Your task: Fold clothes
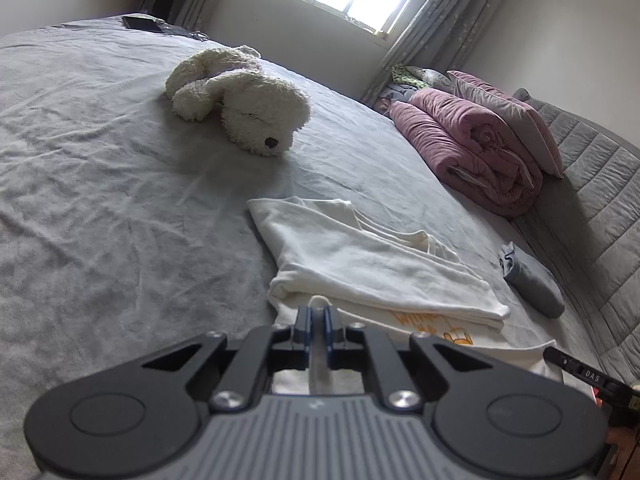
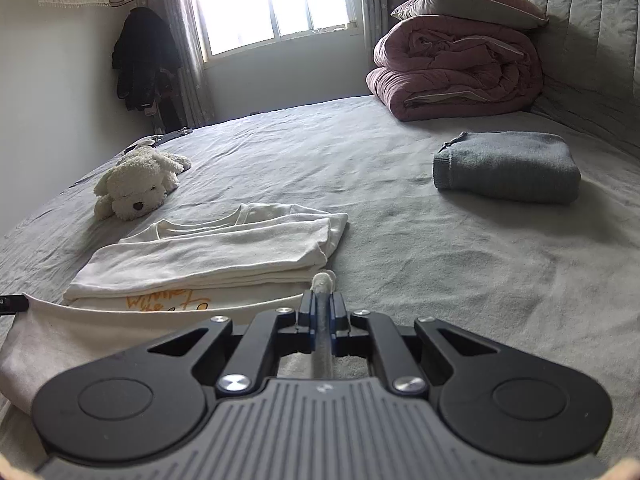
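Note:
A white T-shirt [image 1: 360,256] with orange print lies partly folded on the grey bed sheet [image 1: 100,200]. My left gripper [image 1: 318,312] is shut on a pinch of its near hem, at the shirt's left corner. In the right wrist view the same shirt [image 2: 224,252] lies ahead and to the left, sleeves folded in. My right gripper [image 2: 322,296] is shut on the hem at the right corner, and the hem stretches leftward from it as a raised band. The tip of the other gripper shows at each view's edge.
A white plush dog [image 1: 244,100] lies beyond the shirt. A folded grey garment [image 2: 508,166] sits to the right near the quilted headboard [image 2: 592,32]. A rolled pink duvet [image 2: 456,68] with a pillow on top is stacked at the far right. A dark flat device [image 1: 140,23] lies at the bed's far edge.

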### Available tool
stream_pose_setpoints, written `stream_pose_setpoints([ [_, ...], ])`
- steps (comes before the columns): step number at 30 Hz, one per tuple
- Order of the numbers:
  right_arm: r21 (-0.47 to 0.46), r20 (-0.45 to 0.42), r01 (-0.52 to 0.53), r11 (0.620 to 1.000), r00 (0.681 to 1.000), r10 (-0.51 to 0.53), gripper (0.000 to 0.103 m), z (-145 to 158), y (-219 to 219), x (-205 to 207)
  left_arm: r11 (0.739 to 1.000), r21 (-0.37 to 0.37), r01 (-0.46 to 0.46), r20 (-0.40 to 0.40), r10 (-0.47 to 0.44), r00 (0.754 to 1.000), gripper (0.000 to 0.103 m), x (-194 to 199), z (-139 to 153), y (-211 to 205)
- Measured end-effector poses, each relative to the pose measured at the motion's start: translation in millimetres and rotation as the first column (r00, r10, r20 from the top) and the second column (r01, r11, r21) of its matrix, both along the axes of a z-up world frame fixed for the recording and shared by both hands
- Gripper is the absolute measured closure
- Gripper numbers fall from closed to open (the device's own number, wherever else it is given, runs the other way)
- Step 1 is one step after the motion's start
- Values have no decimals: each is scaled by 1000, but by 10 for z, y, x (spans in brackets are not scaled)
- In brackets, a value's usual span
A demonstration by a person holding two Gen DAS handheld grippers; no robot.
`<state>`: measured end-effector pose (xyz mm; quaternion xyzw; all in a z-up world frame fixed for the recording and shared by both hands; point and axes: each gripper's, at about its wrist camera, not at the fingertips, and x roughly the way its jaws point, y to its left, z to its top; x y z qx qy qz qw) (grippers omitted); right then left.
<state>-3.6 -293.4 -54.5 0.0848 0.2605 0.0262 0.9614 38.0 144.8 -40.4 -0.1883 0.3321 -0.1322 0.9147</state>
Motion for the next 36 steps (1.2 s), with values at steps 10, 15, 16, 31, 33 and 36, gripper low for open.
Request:
stream_pose_setpoints([
  [10, -7, 2, 42, 999, 999, -42, 95, -105, 62, 228, 998, 39, -53, -10, 54, 999, 97, 168, -82, -65],
  [15, -34, 31, 45, 998, 999, -44, 95, -104, 122, 301, 995, 60, -77, -12, 78, 997, 97, 244, -123, -94],
  [16, -43, 40, 43, 998, 998, -42, 95, -102, 135, 328, 995, 65, -82, -14, 83, 996, 97, 260, -132, -99],
  [31, -175, 73, 52, 983, 997, -40, 63, -176, 349, 343, 983, 108, -149, 140, 134, 981, 67, 189, 5, -245],
  [33, -204, 103, 23, 979, 995, -2, 60, -145, 461, 297, 990, 100, -95, 163, 78, 984, 59, 164, 8, -329],
  [36, -228, 87, -46, 973, 994, 67, 58, -209, 615, 291, 988, 155, -4, 154, -20, 988, 57, 145, -106, -523],
])
